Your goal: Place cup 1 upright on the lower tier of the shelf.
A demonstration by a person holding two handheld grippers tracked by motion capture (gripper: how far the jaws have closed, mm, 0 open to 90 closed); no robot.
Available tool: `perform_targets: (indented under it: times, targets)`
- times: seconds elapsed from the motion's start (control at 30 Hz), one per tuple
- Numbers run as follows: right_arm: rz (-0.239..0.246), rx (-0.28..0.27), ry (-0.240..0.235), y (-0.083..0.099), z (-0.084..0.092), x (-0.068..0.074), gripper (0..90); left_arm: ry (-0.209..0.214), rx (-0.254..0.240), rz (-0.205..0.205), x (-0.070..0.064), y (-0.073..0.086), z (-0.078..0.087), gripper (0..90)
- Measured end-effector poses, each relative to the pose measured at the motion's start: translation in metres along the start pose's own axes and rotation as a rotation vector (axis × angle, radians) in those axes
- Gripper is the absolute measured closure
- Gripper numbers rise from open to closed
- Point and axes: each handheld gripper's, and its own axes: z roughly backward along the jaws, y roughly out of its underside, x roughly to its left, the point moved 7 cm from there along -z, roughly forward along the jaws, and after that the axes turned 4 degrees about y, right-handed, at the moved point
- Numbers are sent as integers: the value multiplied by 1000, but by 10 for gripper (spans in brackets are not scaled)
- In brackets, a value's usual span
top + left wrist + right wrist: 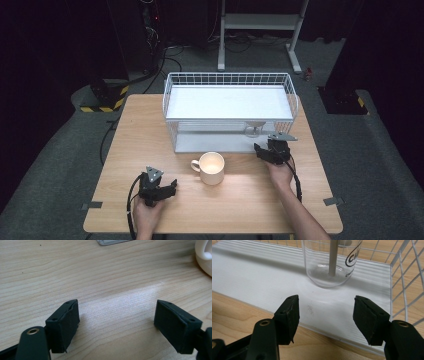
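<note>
Right now the right gripper (264, 151) is sitting at the front edge of the wire rack (172, 92), jaws released and holding nothing, matte black rubbery pads standing apart. Just ahead of it, the clear glass (329, 265) is standing upside down on the rack's lower shelf (257, 277), near the rack's right wall. Glass is smooth, see-through, round-walled, with black lettering on the side; a pale stem is running up the middle, so its long axis is pointing straight up, rim down on the shelf and foot on top. From the high view the foot is showing as a pale disc under the upper shelf. Shelf is a white ribbed sheet, flat, lightly scuffed in front of the glass. Rack is thin white wire in a square grid, two tiers, box-shaped.

Cream mug (212, 168) is standing upright on the worktop (125, 130) in front of the rack, glossy ceramic, round, loop handle pointing left. Worktop is pale wood grain, smooth.

Left gripper (167, 188) is resting on the worktop left of the mug, well apart from the rack, jaws parted and empty, bare wood between the blocky black pads.
</note>
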Motion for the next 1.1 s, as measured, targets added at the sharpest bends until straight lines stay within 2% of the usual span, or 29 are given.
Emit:
perform_targets:
  times: [0.47, 0.53, 0.97, 1.1]
  targets:
    - [-6, -26, -31, -3, 15, 2, 369, 0, 0, -1, 0, 0, 0, 205]
    - [-18, -29, -35, -3, 18, 2, 369, -1, -3, 3, 0, 0, 0, 206]
    - [-33, -60, -42, 1, 28, -3, 370, -1, -3, 4, 0, 0, 0, 205]
    - [-23, -60, -46, 3, 30, -5, 369, -2, -9, 7, 0, 0, -1, 205]
